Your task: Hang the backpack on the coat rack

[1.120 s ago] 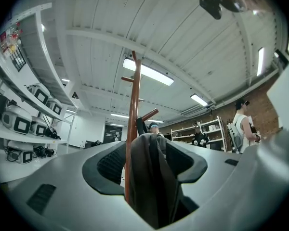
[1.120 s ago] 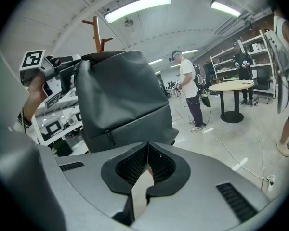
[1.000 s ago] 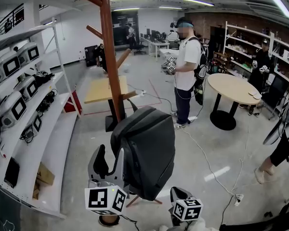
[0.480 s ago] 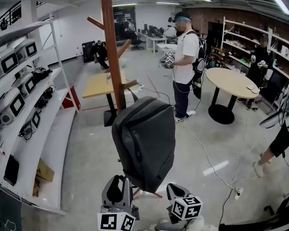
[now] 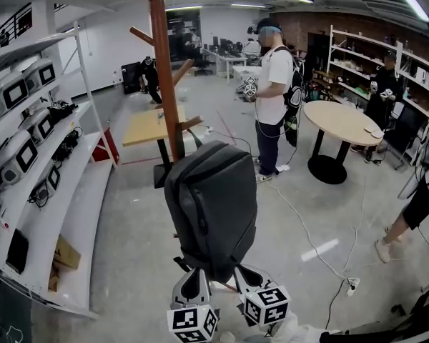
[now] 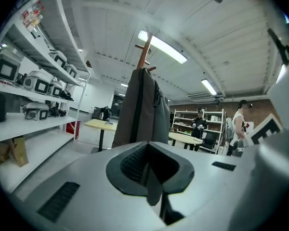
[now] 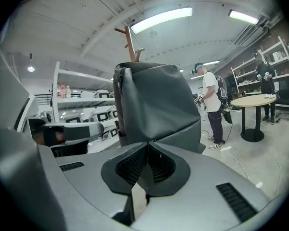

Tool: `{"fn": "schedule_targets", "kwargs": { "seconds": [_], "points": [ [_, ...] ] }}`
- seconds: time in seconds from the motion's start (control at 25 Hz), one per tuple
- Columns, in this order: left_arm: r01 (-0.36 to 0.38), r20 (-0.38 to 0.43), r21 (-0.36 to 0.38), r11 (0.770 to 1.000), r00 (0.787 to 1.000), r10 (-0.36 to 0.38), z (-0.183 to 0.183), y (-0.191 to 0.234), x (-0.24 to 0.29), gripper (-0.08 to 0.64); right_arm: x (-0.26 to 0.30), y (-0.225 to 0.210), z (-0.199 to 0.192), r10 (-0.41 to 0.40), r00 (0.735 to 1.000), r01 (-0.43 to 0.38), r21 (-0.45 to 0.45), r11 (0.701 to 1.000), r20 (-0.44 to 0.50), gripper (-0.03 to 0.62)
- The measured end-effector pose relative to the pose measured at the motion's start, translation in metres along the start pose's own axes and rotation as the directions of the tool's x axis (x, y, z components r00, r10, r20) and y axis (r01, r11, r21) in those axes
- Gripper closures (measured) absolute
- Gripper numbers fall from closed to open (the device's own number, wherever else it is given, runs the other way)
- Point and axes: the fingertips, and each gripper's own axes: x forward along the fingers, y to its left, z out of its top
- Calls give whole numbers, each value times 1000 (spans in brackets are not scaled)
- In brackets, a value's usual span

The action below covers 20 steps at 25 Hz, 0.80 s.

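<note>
Looks like the backpack (image 5: 213, 206) is already hanging on the coat rack (image 5: 158, 56): left gripper (image 5: 191, 286) jaws shut on nothing, right gripper (image 5: 249, 277) jaws closed right at the bag's bottom edge, so next I'd guess both just back off gently.

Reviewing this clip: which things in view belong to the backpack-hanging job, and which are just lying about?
Part of the job:
backpack
coat rack
left gripper, jaws shut
right gripper, jaws shut

Just lying about:
round table
square wooden table
white shelving
</note>
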Motion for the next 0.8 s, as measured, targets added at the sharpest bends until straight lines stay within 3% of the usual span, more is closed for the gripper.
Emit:
{"fn": "schedule_targets", "kwargs": {
  "seconds": [0.2, 0.32, 0.64, 0.8],
  "points": [
    [1, -71, -38, 999, 997, -4, -34, -21, -2, 557, -11, 5, -12, 10, 1000, -10, 9, 1000, -30, 578],
    [35, -63, -37, 999, 997, -37, -34, -40, -7, 557, -20, 2, -11, 12, 1000, -12, -7, 1000, -25, 578],
    [22, -56, -30, 999, 998, -24, -32, -50, -8, 557, -34, -3, -6, 19, 1000, -19, -1, 1000, 5, 578],
    [28, -78, -20, 999, 996, -29, -38, -52, -7, 557, -33, 4, -8, 39, 999, -40, -56, 998, -10, 580]
  ]
}}
